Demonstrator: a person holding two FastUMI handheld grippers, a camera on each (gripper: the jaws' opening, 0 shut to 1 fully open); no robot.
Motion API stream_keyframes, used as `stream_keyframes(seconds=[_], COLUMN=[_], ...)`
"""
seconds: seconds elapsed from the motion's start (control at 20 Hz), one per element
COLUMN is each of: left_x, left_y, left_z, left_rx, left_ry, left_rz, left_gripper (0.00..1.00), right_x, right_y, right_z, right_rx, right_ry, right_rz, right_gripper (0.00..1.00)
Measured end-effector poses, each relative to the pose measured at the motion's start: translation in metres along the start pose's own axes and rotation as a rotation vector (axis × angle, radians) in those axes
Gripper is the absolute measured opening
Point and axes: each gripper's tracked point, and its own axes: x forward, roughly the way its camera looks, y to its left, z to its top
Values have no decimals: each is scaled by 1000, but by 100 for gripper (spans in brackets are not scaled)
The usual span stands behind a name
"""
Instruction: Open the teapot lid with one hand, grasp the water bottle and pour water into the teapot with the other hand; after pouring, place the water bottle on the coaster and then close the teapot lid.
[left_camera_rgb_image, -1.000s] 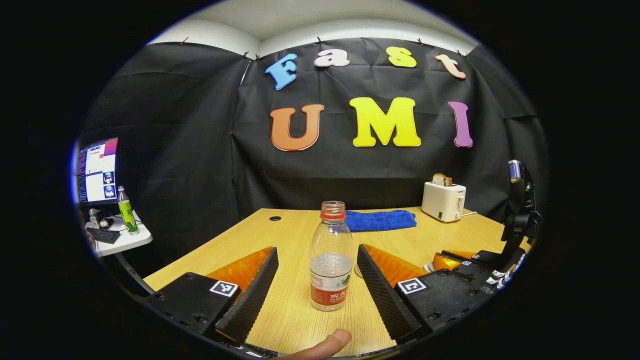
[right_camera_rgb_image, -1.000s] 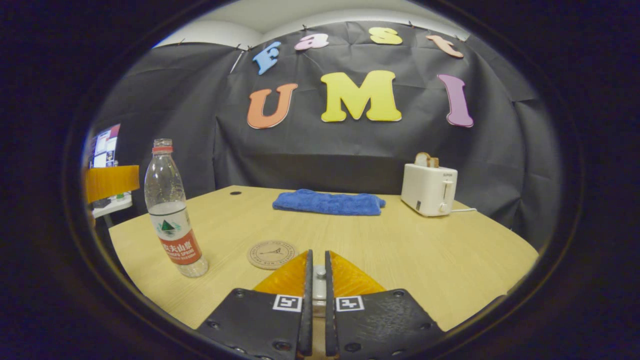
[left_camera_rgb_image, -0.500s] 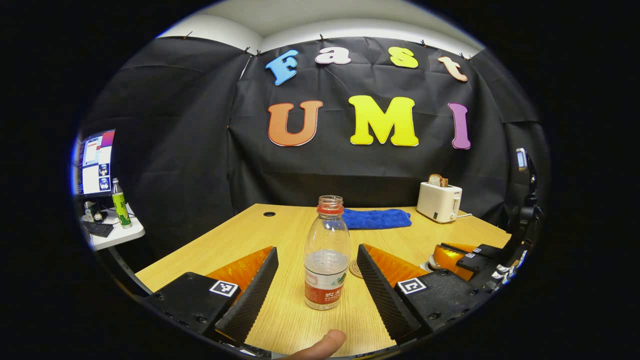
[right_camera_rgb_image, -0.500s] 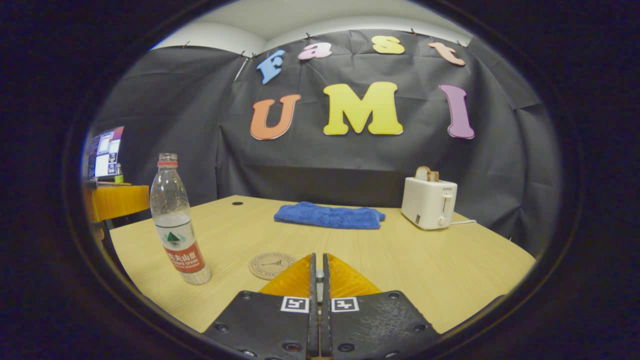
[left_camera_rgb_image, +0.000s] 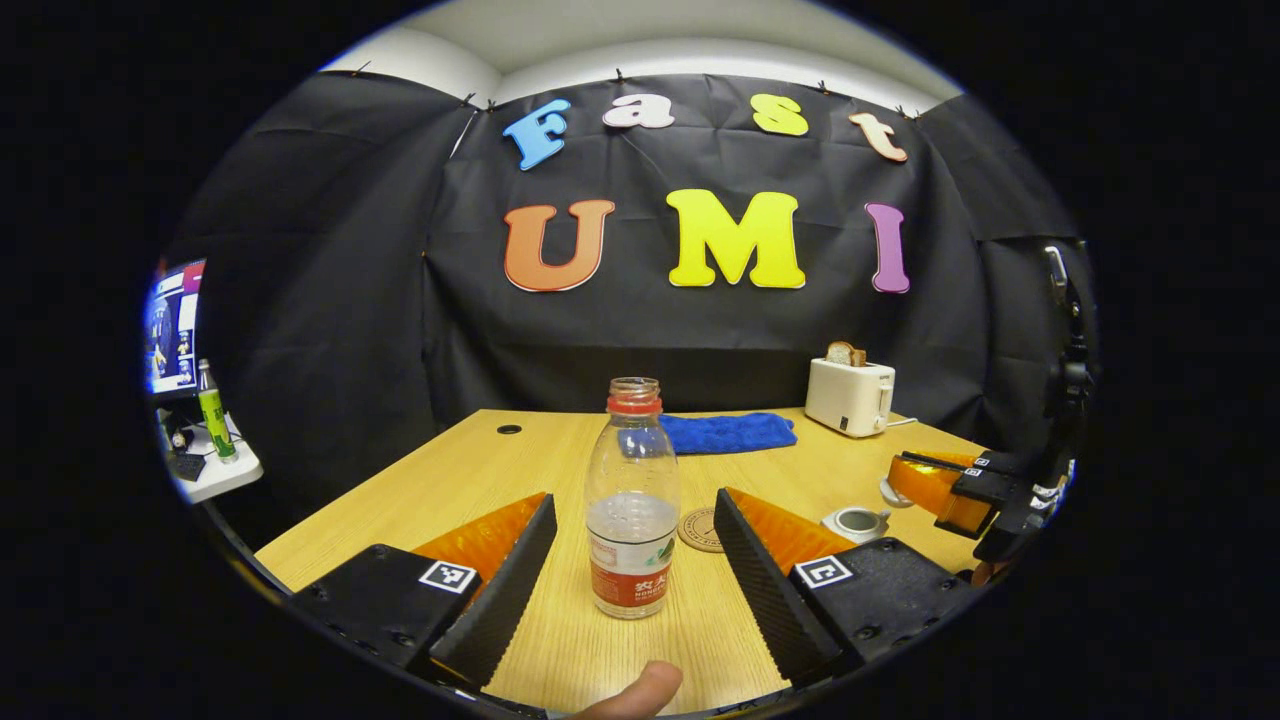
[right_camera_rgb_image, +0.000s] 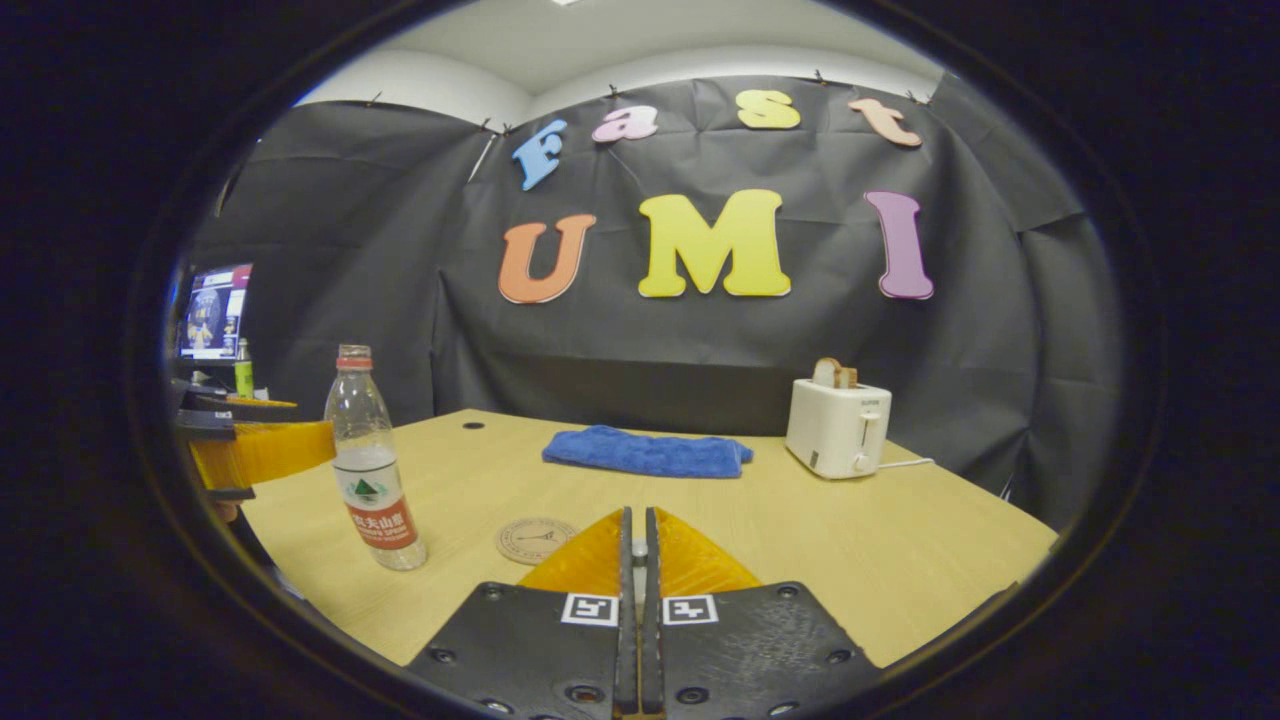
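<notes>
We see the left gripper (left_camera_rgb_image: 632, 560) spread wide around the uncapped water bottle (left_camera_rgb_image: 631, 500), its red label unread, near the coaster (left_camera_rgb_image: 699, 529) and open teapot (left_camera_rgb_image: 856, 522), while the right gripper (right_camera_rgb_image: 636, 545) pinches the lid knob (right_camera_rgb_image: 637, 548); towel (right_camera_rgb_image: 645, 452) and toaster (right_camera_rgb_image: 835, 427) stand far.

A light wooden table (right_camera_rgb_image: 900, 540) with a small round cable hole (right_camera_rgb_image: 473, 425) near its far left corner carries a folded blue fleecy cloth (right_camera_rgb_image: 645, 452) toward the back. Just to the cloth's right stands a white two-slot toaster (right_camera_rgb_image: 835, 428) with a slice of browned bread (right_camera_rgb_image: 828, 373) sticking up from the top and a white cord trailing off to its right. Off the table's left side, a lit computer monitor (left_camera_rgb_image: 170, 325) sits over a white side shelf (left_camera_rgb_image: 215, 475), where a green bottle (left_camera_rgb_image: 211, 410) stands upright beside a dark keyboard (left_camera_rgb_image: 186, 466).
</notes>
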Motion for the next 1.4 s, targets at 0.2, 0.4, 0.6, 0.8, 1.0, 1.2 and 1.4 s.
stream_keyframes(seconds=[0.2, 0.4, 0.6, 0.8, 1.0, 1.2, 1.4], left_x=[13, 27, 42, 48, 49, 49, 45], left_y=[-7, -4, -11, -8, -13, -14, -9], left_z=[-13, -21, -24, -29, -30, -30, -26], left_rx=[-2, 22, 17, 16, 42, 52, 71], left_ry=[-4, -31, -69, -70, -86, -98, -93], left_rz=[-31, -30, -66, -54, -83, -87, -58], left_gripper=[99, 100, 99, 99, 83, 77, 76], right_x=[-1, -4, -7, -11, -9, -10, -11], right_y=[-4, -10, -17, -23, -28, -31, -35], right_z=[-1, 7, 12, 20, 20, 22, 24], right_rx=[11, 8, 15, 19, 31, 32, 34], right_ry=[8, -7, -18, -37, -38, -40, -44], right_rz=[3, -1, -18, -30, -36, -44, -45], right_gripper=[1, 2, 1, 2, 1, 1, 2])
